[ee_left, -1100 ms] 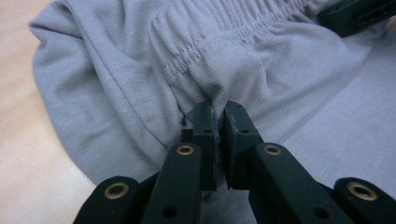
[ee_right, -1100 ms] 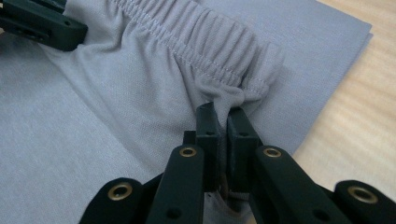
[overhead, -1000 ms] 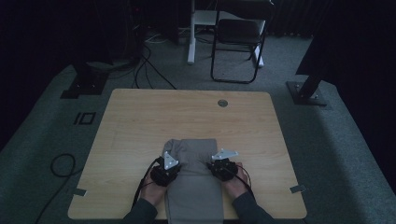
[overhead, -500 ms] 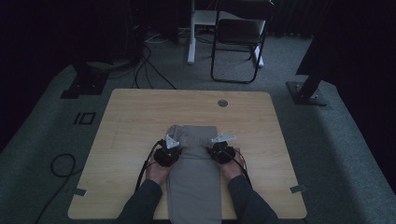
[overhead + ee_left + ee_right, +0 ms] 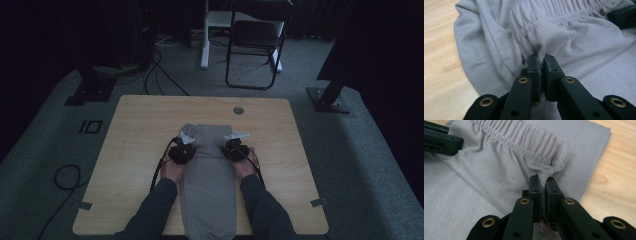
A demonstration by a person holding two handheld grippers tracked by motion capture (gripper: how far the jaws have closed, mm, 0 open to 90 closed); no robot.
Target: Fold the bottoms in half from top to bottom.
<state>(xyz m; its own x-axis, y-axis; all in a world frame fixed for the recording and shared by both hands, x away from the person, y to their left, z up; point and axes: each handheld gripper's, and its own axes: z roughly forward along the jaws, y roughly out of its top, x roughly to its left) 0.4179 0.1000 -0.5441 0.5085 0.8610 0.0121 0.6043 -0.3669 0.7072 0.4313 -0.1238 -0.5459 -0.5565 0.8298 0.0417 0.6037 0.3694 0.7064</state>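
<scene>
Here, plainly:
Garment: grey shorts (image 5: 209, 170) with an elastic waistband (image 5: 554, 17), lying lower centre of the high view on the wooden table (image 5: 140, 130).
Left gripper (image 5: 540, 65): jaws pinched tight on waistband fabric.
Right gripper (image 5: 542, 185): jaws pinched tight on the waistband's other end.

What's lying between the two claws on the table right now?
Grey cloth. In the high view the left claw and right claw each pinch the grey garment, and its elastic waistband spans the gap between them.
</scene>
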